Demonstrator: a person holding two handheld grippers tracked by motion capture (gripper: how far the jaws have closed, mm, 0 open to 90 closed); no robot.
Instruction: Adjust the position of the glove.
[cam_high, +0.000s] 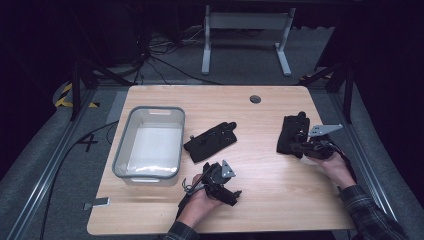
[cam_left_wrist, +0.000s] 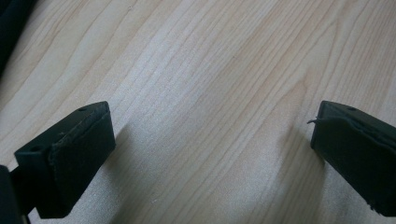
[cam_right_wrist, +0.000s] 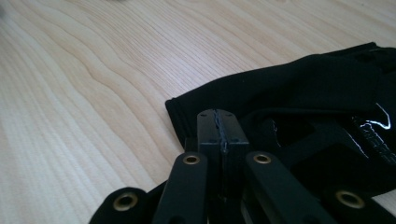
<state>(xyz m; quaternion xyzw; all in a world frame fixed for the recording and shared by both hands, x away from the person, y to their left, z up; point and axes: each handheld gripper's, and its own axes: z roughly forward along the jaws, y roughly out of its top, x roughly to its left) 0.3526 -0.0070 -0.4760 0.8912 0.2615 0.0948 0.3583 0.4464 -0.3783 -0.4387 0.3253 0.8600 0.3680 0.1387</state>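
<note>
The wooden table (cam_high: 280, 190) carried everything; on its left part stood a grey-rimmed translucent bin (cam_high: 150, 142), which looked empty, its pale floor bare as far as the high view showed. Near the table's middle, just right of the bin, lay one black glove (cam_high: 211, 141), flat and untouched; a second black glove (cam_high: 292, 134) lay toward the right edge, and this was the one being worked.

The right gripper (cam_right_wrist: 219, 128) sat at that glove's near cuff; its jaws were pressed fully together, and in the right gripper view the cuff's ribbed hem (cam_right_wrist: 180, 116) lay just beside the tips; whether a fold of fabric was pinched between them I could not tell. The left gripper (cam_left_wrist: 212, 135) hovered low over bare wood near the front edge, its jaws spread wide with nothing between them.

The glove looked light, soft and floppy; it would likely sag and fold when lifted, so the cuff hem seemed the best hold, since the glossy patches (cam_right_wrist: 373, 128) might slip.
</note>
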